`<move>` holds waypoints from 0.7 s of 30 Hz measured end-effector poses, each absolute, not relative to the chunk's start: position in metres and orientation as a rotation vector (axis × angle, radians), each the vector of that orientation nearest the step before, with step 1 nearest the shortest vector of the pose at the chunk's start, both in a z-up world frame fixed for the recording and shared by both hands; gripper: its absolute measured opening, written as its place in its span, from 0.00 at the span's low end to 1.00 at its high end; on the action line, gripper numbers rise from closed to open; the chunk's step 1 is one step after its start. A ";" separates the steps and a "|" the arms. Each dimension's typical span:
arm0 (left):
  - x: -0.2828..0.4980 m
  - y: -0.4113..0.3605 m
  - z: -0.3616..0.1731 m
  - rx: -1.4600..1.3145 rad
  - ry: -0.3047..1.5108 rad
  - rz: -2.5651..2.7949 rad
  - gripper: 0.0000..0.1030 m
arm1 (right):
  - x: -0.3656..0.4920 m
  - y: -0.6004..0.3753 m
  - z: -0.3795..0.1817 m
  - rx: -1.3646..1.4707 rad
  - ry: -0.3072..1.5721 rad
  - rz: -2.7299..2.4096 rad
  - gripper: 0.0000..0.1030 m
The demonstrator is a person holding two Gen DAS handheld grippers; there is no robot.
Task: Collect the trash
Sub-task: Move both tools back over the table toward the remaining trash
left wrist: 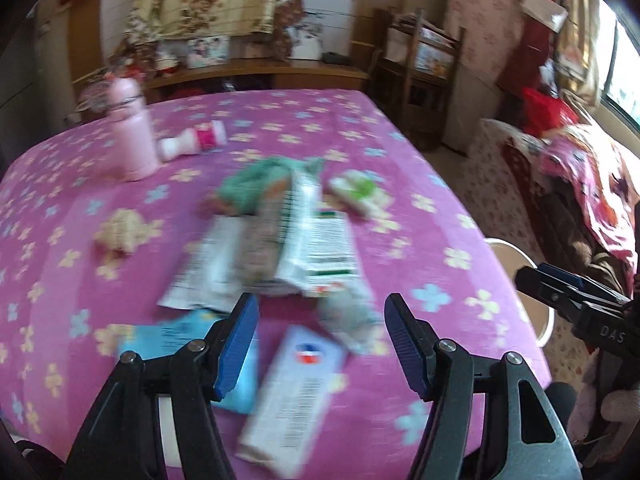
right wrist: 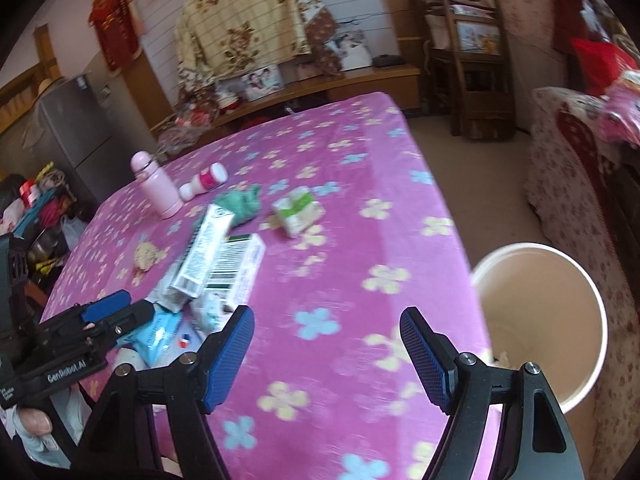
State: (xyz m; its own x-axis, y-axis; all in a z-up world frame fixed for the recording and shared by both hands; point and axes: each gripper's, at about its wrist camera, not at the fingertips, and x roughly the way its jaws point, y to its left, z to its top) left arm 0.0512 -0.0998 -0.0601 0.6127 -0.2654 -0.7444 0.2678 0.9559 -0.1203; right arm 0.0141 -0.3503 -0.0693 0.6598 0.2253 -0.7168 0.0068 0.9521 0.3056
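Note:
Trash lies on a table under a pink flowered cloth [left wrist: 380, 120]: a white carton [left wrist: 320, 252], a long white packet [left wrist: 292, 392], a blue packet [left wrist: 240, 384], a crumpled green bag [left wrist: 256, 184], a green-and-white wrapper [left wrist: 358, 194] and a beige paper wad [left wrist: 124, 230]. My left gripper [left wrist: 320, 340] hovers open over the packets at the near edge, nothing between its fingers. My right gripper [right wrist: 328, 354] stands open and empty above bare cloth, right of the pile [right wrist: 224, 256]. A white bin [right wrist: 540, 320] stands on the floor beside the table's right edge.
A pink flask [left wrist: 132, 132] stands upright at the table's far left, with a small white-and-pink bottle [left wrist: 196, 140] lying beside it. A covered sofa [right wrist: 568, 184] runs along the right. A wooden chair [right wrist: 472, 76] and a low shelf are behind the table.

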 end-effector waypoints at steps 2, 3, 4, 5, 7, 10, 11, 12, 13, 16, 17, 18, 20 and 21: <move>0.056 -0.074 -0.059 -0.006 0.852 -0.265 0.64 | 0.022 -0.335 -0.069 0.283 0.848 0.148 0.77; 0.058 -0.064 -0.059 -0.012 0.852 -0.249 0.64 | 0.026 -0.328 -0.069 0.277 0.850 0.158 0.77; 0.060 -0.053 -0.059 -0.020 0.851 -0.230 0.64 | 0.030 -0.320 -0.069 0.272 0.852 0.167 0.77; 0.063 -0.042 -0.059 -0.027 0.850 -0.211 0.65 | 0.034 -0.312 -0.070 0.269 0.856 0.178 0.77; 0.066 -0.024 -0.059 -0.040 0.848 -0.179 0.65 | 0.043 -0.299 -0.072 0.265 0.864 0.198 0.77; 0.075 0.000 -0.062 -0.058 0.844 -0.138 0.65 | 0.054 -0.281 -0.077 0.248 0.884 0.220 0.77; 0.079 0.008 -0.063 -0.065 0.846 -0.127 0.65 | 0.058 -0.274 -0.078 0.237 0.892 0.229 0.77; 0.082 0.015 -0.065 -0.072 0.847 -0.118 0.65 | 0.060 -0.268 -0.080 0.226 0.899 0.237 0.77; 0.086 0.022 -0.067 -0.081 0.849 -0.111 0.65 | 0.061 -0.262 -0.082 0.217 0.905 0.247 0.77; 0.100 0.042 -0.074 -0.106 0.856 -0.097 0.68 | 0.065 -0.248 -0.092 0.200 0.934 0.280 0.77; 0.106 0.048 -0.078 -0.113 0.863 -0.091 0.68 | 0.066 -0.245 -0.096 0.198 0.945 0.288 0.77; 0.112 0.052 -0.080 -0.119 0.868 -0.088 0.68 | 0.067 -0.242 -0.100 0.197 0.956 0.295 0.77; 0.124 0.061 -0.087 -0.136 0.879 -0.081 0.68 | 0.069 -0.237 -0.109 0.195 0.974 0.303 0.77; 0.130 0.065 -0.090 -0.144 0.883 -0.081 0.68 | 0.070 -0.235 -0.112 0.194 0.982 0.308 0.77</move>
